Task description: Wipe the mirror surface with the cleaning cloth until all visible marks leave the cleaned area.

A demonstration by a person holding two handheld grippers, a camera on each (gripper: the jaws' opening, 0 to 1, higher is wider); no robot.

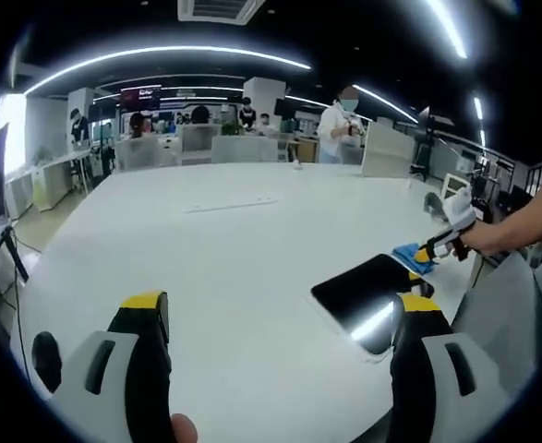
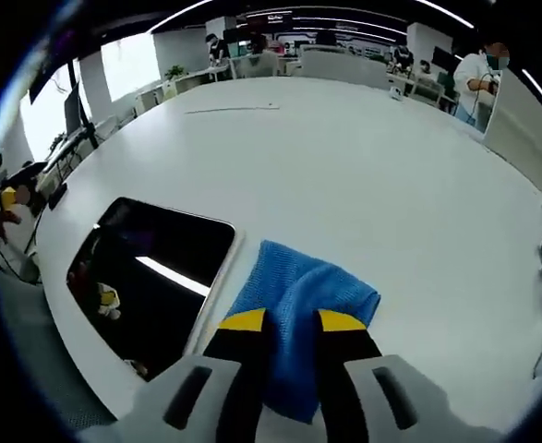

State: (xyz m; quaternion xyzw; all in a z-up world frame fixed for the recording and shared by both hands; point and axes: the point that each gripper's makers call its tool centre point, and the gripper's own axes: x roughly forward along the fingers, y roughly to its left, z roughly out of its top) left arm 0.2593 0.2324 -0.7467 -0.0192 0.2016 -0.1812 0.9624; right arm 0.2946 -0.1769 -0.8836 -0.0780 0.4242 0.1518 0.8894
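Note:
The mirror (image 1: 367, 293) is a dark rectangle with a pale frame, lying flat on the white table (image 1: 243, 249) near its right edge. My left gripper (image 1: 282, 302) is open, jaws wide apart over the table, its right jaw just in front of the mirror. At the mirror's far corner, a person's hand holds my right gripper (image 1: 441, 242) with the blue cleaning cloth (image 1: 409, 257). In the right gripper view, my right gripper (image 2: 294, 321) is shut on the blue cloth (image 2: 298, 295), which rests on the table just right of the mirror (image 2: 150, 272). The glass reflects ceiling lights.
A thin pale strip (image 1: 229, 205) lies farther out on the table (image 2: 372, 175). Beyond the table stand chairs, desks and several people, one in white (image 1: 340, 125). A white panel (image 1: 386, 148) stands at the far right. The table edge runs close by the mirror.

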